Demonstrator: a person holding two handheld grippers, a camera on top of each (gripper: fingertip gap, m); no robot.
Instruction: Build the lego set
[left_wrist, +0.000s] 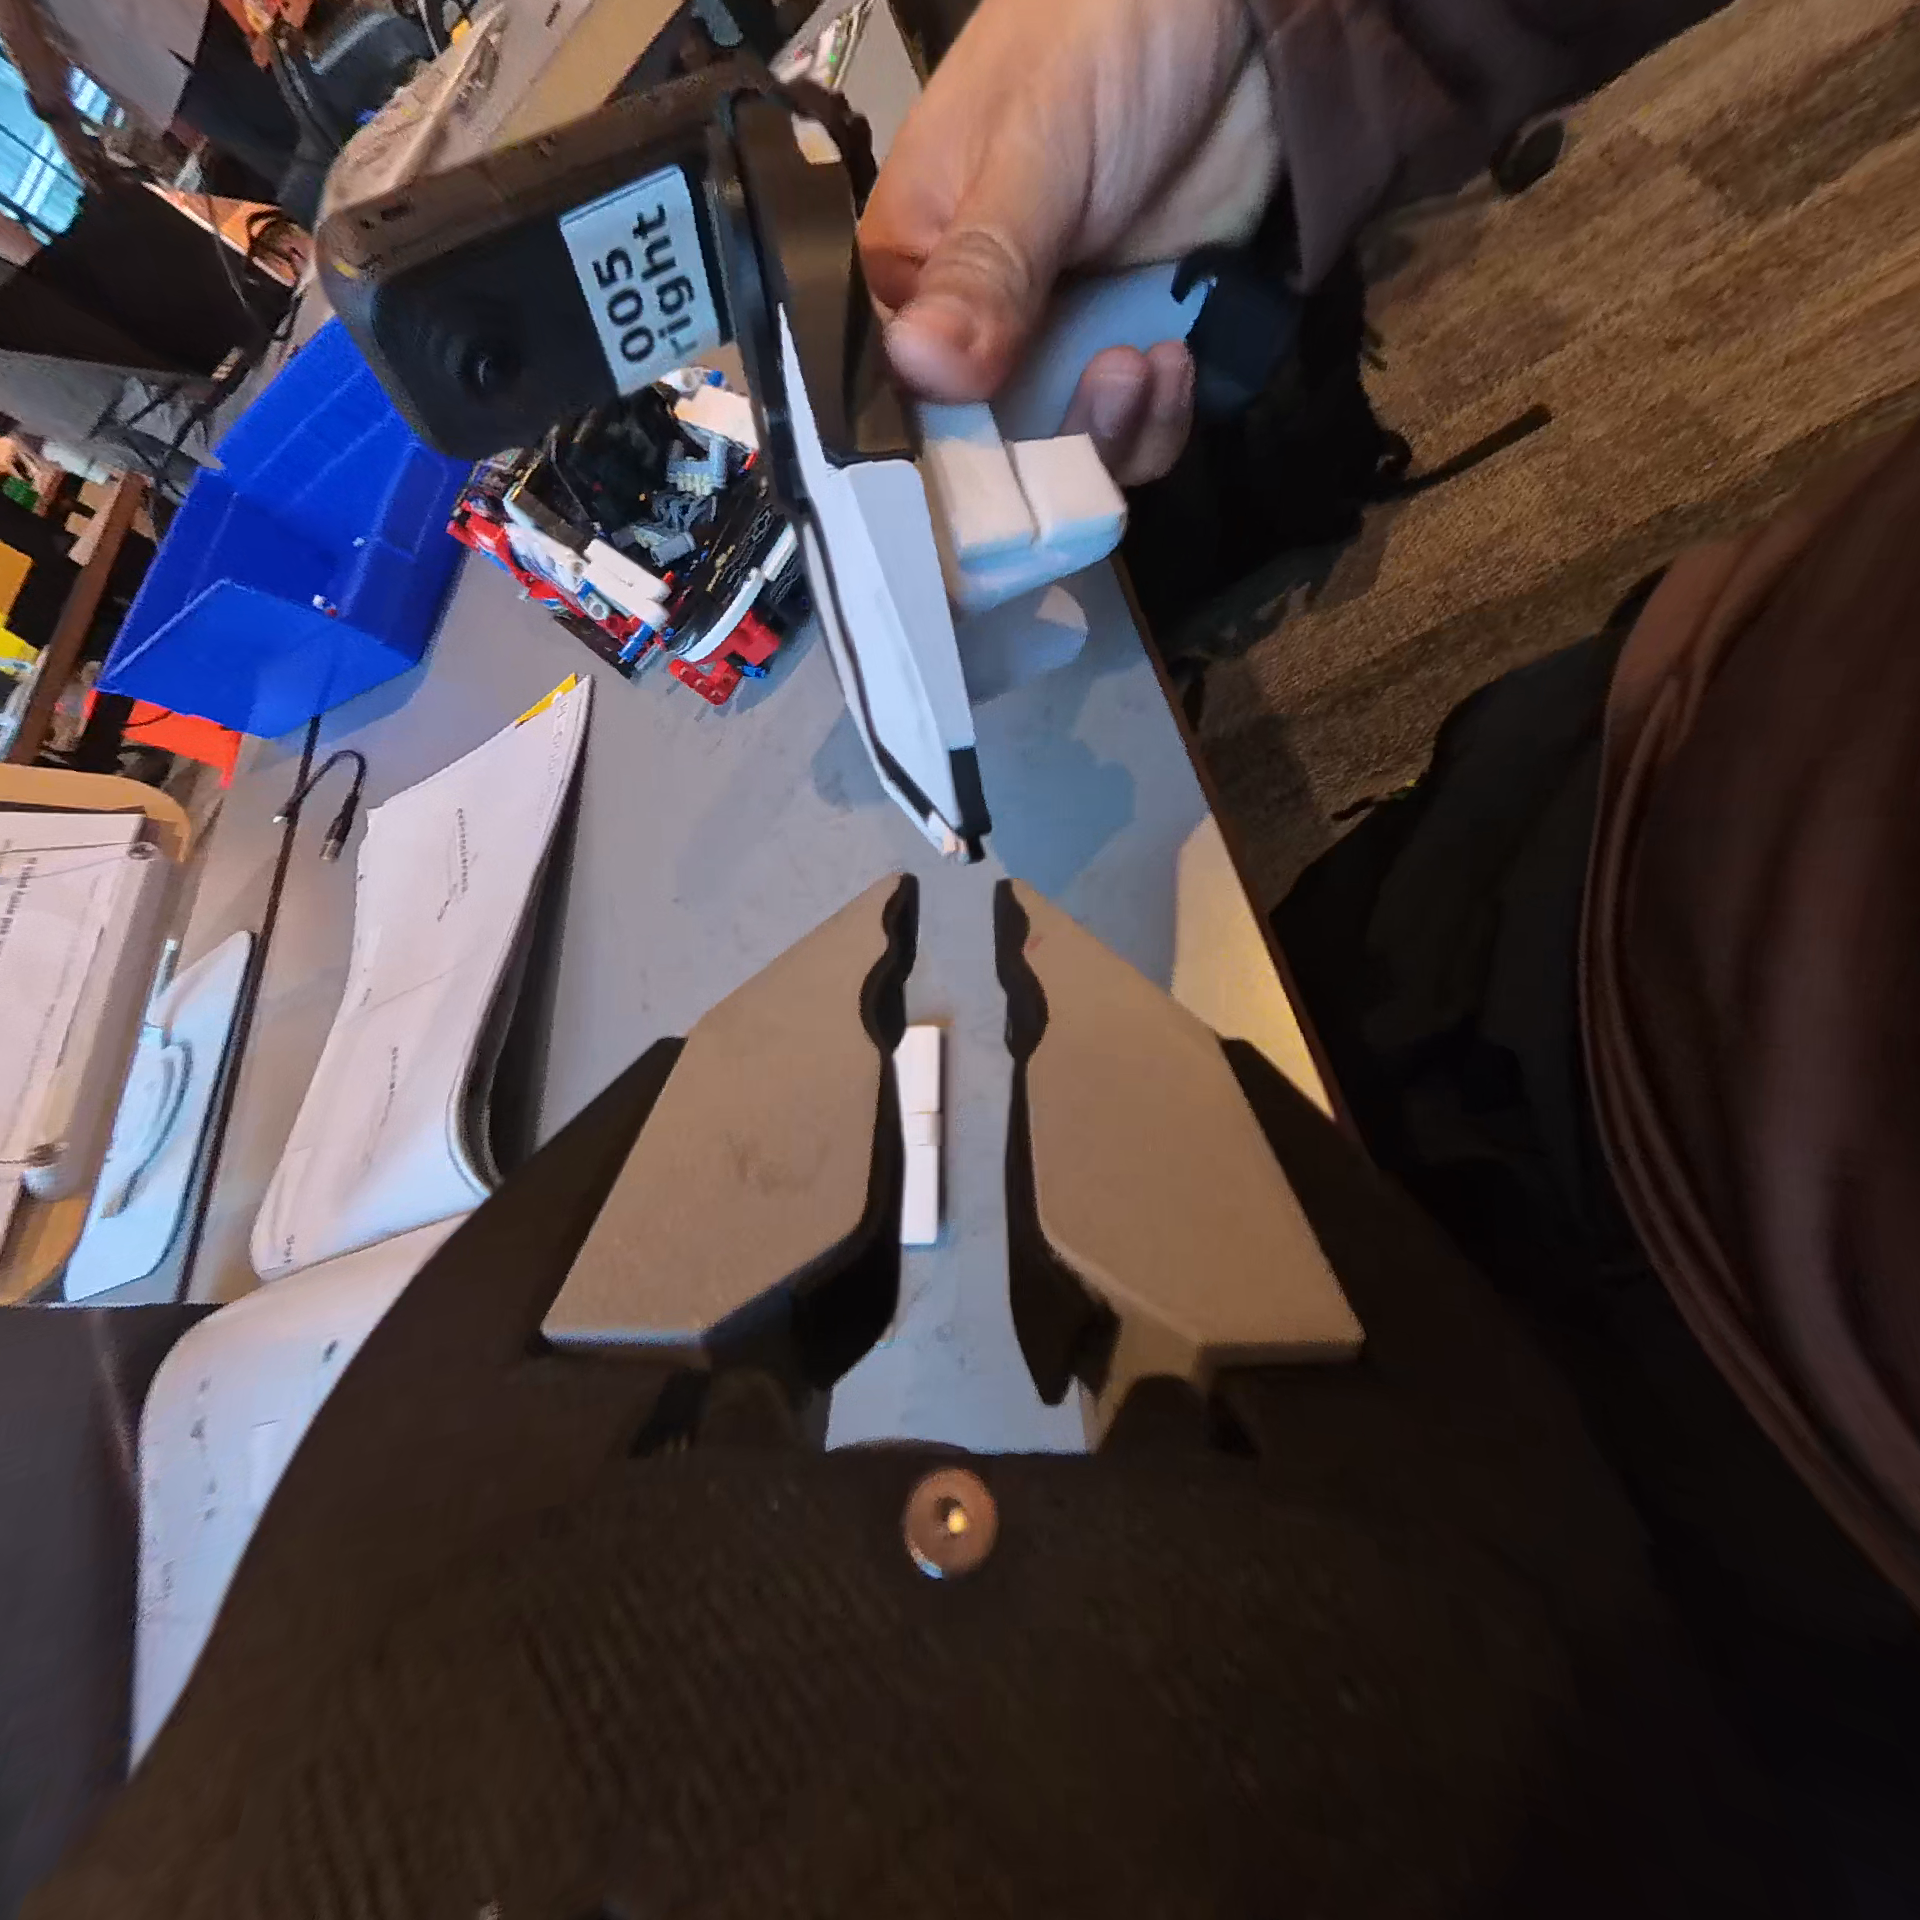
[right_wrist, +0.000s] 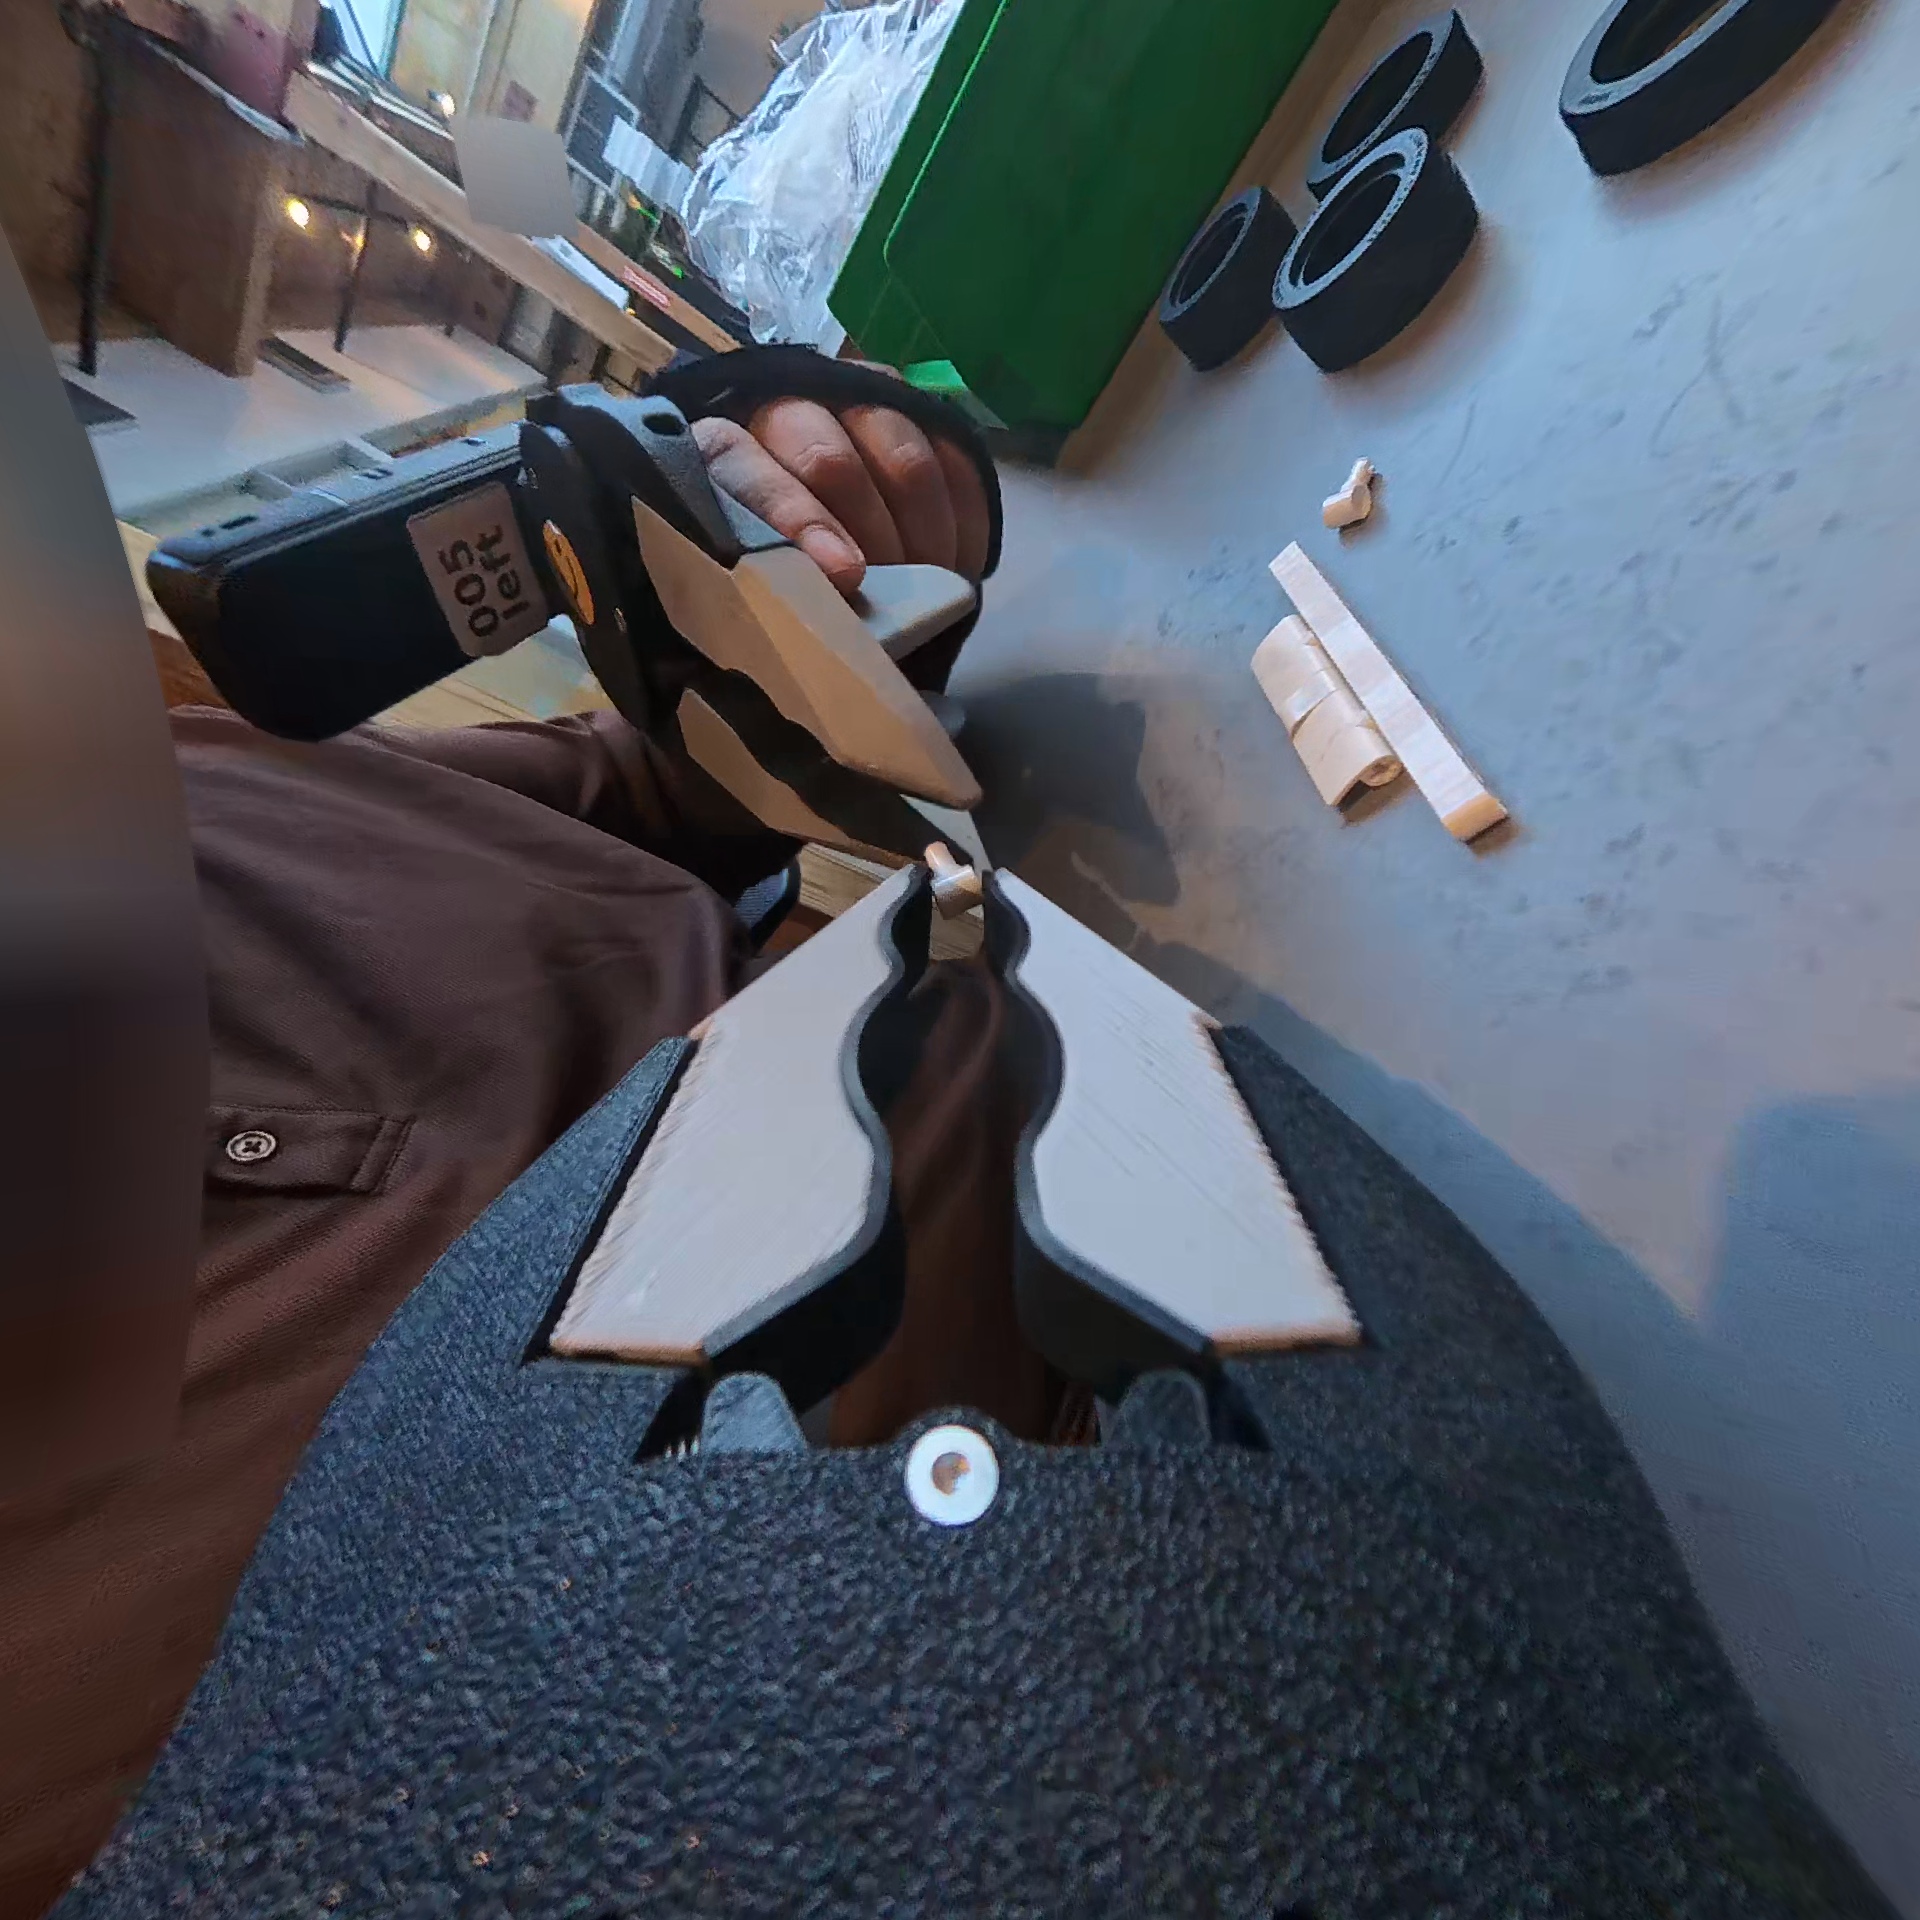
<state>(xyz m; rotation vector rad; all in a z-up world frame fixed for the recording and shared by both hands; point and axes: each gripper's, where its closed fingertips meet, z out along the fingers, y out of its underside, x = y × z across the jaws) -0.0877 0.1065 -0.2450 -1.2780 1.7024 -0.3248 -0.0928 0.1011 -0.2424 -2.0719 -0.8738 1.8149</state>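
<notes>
A small pale peg (right_wrist: 954, 883) is pinched at the very tips of the right gripper (right_wrist: 958, 888), whose jaws are closed on it with only its stubby head showing past them. In the left wrist view the same pinch is seen at the right gripper's tip, just beyond the tips of the left gripper (left_wrist: 956, 894), almost touching them. The left gripper's jaws stand slightly apart and hold nothing; a thin white beam (left_wrist: 921, 1132) lies on the grey table (left_wrist: 717, 831) below the gap between them, nearer their base than their tips.

The peg is judged to be light, hard and smooth, so it could twist or pop out if squeezed off-centre; a hold across its shaft is advised. The beam is judged stiff and low-lying, best taken across its narrow sides. Well beyond the left jaws, the half-built car (left_wrist: 634, 551) sits beside a blue bin (left_wrist: 281, 582).
</notes>
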